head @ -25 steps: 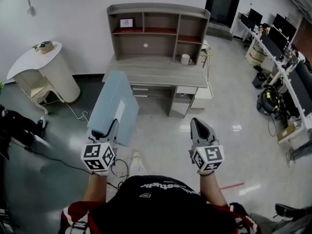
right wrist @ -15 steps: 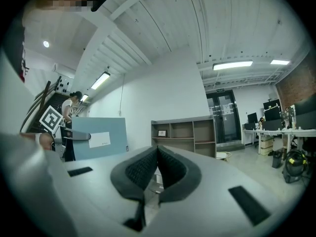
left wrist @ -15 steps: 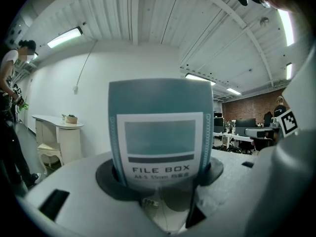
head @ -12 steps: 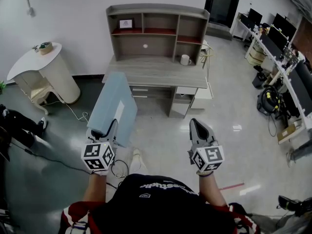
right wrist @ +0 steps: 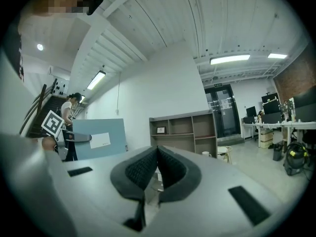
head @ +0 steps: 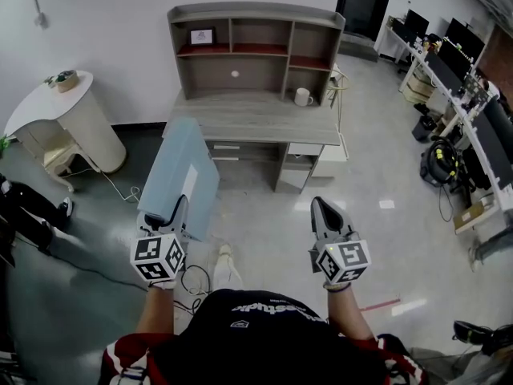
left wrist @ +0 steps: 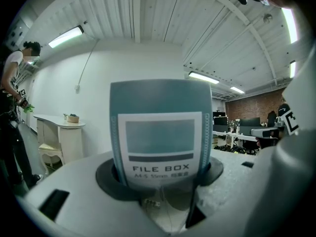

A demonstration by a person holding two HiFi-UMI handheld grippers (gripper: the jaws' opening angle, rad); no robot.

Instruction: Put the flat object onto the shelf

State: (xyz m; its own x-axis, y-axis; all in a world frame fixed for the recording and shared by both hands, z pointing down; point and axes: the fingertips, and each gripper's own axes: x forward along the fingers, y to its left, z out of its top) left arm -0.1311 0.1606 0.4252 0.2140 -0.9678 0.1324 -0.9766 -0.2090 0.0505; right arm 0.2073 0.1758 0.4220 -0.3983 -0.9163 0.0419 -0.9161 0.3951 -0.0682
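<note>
Pale blue file box point(head: 181, 173) gripped in our left gripper point(head: 174, 213), well apart from the shelf point(head: 255, 48).
We hold the flat box by its lower end, jaws spread wide and pressing on both faces. Its narrow spine carries a white label reading "FILE BOX". It tilts up and forward over the floor. Our right gripper point(right wrist: 157, 154) is closed and empty, pads touching.

left hand-held gripper point(head: 180, 204) clamped, right hand-held gripper point(head: 322, 204) shut

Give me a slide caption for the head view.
A blue file box in the left gripper, the right gripper shut and empty, facing the desk shelf.
</note>
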